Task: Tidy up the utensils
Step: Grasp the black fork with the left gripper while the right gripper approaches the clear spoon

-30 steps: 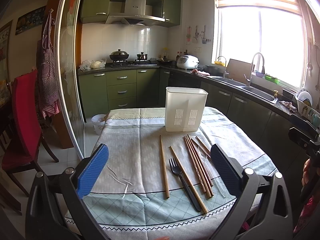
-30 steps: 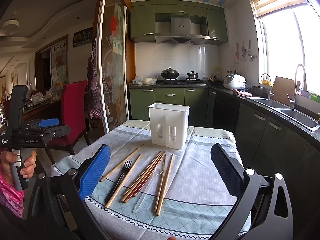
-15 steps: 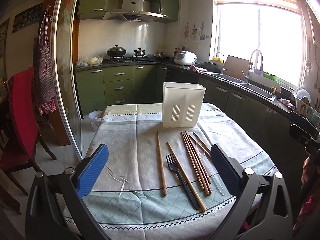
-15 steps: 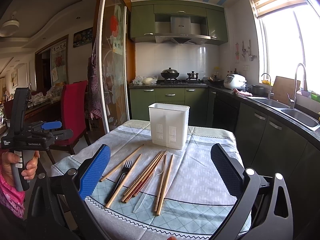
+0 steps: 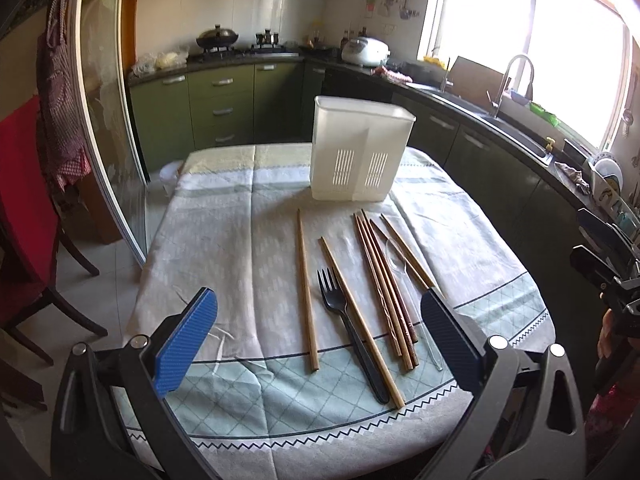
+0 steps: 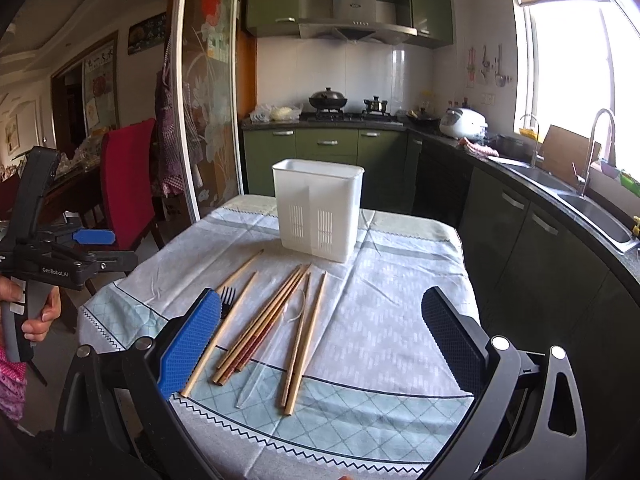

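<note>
Only the left gripper (image 6: 94,237) reads "GenRobot.AI".

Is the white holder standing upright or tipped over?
Upright: the holder stands on its base on the tablecloth, open rim on top.

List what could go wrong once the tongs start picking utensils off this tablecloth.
1. The chopsticks lie bunched and touching, so the open left tongs may pinch several or scatter them.
2. The clear spoon sits among them, hard to see and easily knocked.
3. The white holder stands free on the wrinkled tablecloth; a hard insertion might tip it.
</note>
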The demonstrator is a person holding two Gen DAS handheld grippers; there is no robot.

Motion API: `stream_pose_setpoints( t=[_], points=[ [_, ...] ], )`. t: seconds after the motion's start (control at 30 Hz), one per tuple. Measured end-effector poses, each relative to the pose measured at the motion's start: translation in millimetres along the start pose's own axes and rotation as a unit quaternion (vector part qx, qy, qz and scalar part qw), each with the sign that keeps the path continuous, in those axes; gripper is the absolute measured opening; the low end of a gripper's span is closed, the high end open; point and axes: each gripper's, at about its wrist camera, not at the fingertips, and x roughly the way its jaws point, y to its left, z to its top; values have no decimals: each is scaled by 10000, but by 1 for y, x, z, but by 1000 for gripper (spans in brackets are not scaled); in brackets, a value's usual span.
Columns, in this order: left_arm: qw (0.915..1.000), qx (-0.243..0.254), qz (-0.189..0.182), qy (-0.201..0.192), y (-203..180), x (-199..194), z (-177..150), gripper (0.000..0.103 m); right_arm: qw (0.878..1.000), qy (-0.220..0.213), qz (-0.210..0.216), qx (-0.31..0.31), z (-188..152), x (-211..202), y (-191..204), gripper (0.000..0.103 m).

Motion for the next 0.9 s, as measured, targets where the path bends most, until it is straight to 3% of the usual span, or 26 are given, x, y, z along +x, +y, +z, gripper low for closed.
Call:
stream_pose_setpoints(
  t=[0.2,0.37,0.43,0.6,0.77,0.9],
  points=[
    [9932,-176,-213,1128,-7,59,11,97,9943,873,392,460,13,48,-26,99],
    [9833,-93,-119,1814,-18,101,9,96,9837,1459,743,746,17,80,-40,97],
    [9778,-167,-123,2084,-19,113,8,86,9794,1654,809,827,19,89,-45,88],
    [9645,-230,-145,2626,-27,138,4,64,9746,1880,758,950,22,102,-53,41],
    [9522,-454,-169,3015,-28,159,-2,47,9711,2040,803,940,17,109,-56,34],
    [9507,-501,-40,3059,-27,167,-2,34,9688,2179,819,856,11,115,-53,27]
  ],
)
